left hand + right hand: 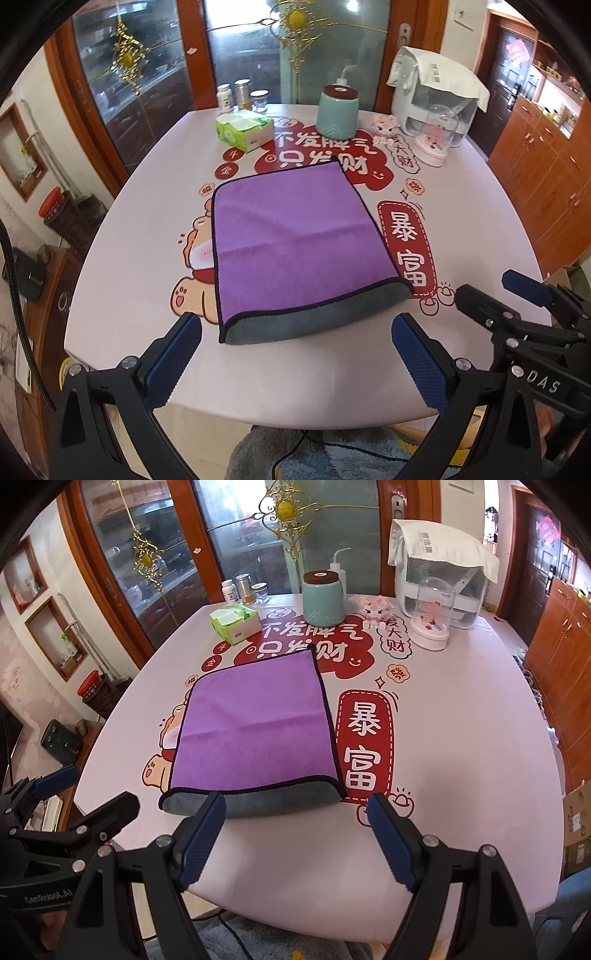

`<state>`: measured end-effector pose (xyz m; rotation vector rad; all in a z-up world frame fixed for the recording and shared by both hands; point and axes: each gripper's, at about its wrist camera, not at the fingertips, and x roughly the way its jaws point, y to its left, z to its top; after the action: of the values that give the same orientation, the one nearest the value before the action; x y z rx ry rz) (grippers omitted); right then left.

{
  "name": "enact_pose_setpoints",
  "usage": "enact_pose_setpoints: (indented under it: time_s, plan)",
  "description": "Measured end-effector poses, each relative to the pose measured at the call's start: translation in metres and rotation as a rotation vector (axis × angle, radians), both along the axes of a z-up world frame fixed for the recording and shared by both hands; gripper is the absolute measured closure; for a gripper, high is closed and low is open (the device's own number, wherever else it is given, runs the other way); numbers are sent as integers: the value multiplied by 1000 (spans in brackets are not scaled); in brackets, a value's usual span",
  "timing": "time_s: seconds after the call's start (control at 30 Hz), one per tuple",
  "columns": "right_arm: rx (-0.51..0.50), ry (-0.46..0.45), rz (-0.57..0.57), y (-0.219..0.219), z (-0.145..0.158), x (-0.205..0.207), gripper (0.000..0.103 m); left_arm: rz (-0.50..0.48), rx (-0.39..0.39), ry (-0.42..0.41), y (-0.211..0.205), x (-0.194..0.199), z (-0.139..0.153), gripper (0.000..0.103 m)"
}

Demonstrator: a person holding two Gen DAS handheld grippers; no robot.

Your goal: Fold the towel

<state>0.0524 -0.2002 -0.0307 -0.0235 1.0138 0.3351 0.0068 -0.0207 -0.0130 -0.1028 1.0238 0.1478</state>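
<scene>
**Inspector:** Left gripper (295, 354): fingers spread wide, holding nothing, poised over the near rim of the tabletop (122, 295); the towel (295, 240) lies just beyond them, apparently not touched. Right gripper (295, 834): fingers likewise wide apart and empty; its left finger (203, 830) overlaps the towel's near grey fold in the picture, though contact cannot be confirmed.

**Clerk:** Obstructions?

**Inspector:** The towel, purple side up, lies flat at mid-tabletop, doubled, grey underside showing at the near fold; it covers part of the printed cartoon. Both gripper bodies are cut off at the lower frame; far items, the tissue box (243, 129), teal canister (338, 114) and glass dome (437, 136), stand well apart from the towel; bare tabletop surrounds it on every side.
</scene>
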Motion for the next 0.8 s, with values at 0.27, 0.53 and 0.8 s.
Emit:
enact_pose_setpoints:
  time_s: [0.27,0.53,0.8]
  plan:
    - [-2,24,33,-7,-18,14,23,106,-8,27,30,-11,-18,1]
    - [-65,31,130,-9,-60,33,24,117,8,70,63,-6,-72,1]
    - [-75,39,287,-11,-102,50,33,44,-37,62,93,10,-125,2]
